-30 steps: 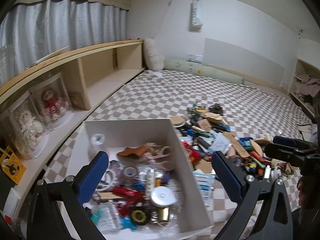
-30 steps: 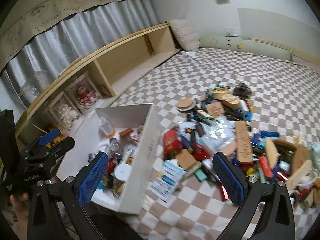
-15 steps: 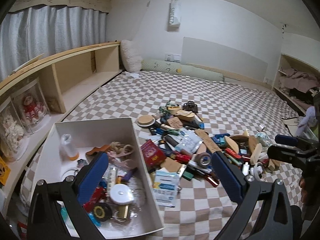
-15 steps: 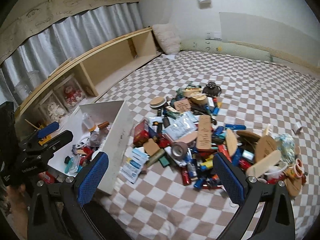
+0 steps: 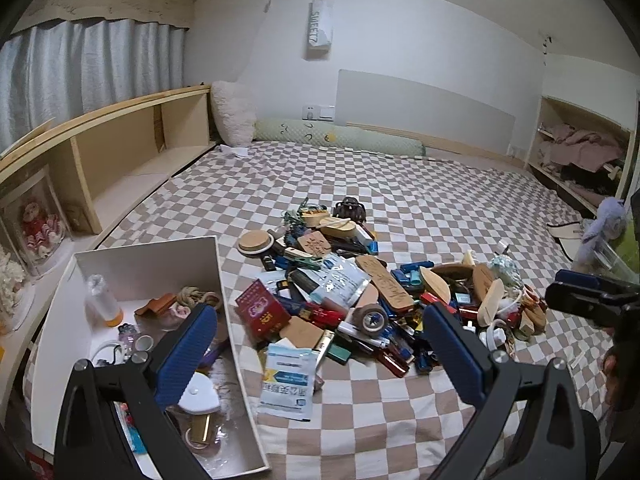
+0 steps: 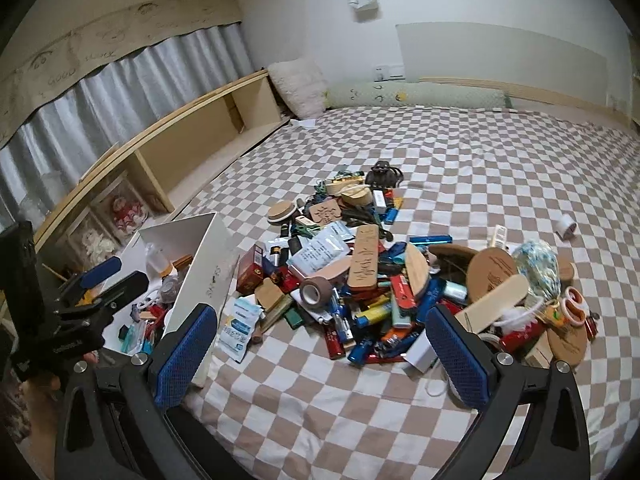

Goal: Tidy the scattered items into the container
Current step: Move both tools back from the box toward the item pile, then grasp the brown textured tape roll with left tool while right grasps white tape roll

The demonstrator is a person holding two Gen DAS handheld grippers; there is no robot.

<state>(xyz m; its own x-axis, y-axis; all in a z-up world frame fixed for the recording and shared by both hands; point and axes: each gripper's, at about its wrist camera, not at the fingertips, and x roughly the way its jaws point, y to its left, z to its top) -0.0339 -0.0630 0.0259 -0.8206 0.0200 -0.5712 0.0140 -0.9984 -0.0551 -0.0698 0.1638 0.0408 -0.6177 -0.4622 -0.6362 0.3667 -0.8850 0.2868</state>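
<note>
A white box (image 5: 224, 292) holding several small items stands at the left on the checkered bed; it also shows in the right wrist view (image 6: 208, 264). A heap of scattered items (image 5: 360, 292) lies to its right, among them a red box (image 5: 262, 314), a tape roll (image 5: 370, 320), a wooden plank (image 6: 364, 258) and a blue-white packet (image 5: 288, 384). My left gripper (image 5: 320, 352) is open and empty, held above the box's right wall and the packet. My right gripper (image 6: 320, 352) is open and empty, above the near edge of the heap (image 6: 384, 276).
A wooden shelf (image 5: 120, 160) with doll cases (image 5: 38, 228) runs along the left. Pillows (image 5: 234, 118) lie at the bed's head. A white tape roll (image 6: 566, 228) lies apart at the right. Shelves with clothes (image 5: 580, 156) stand at the far right.
Both grippers have swung right and back, away from the box and toward the heap. Both stay open and empty.
</note>
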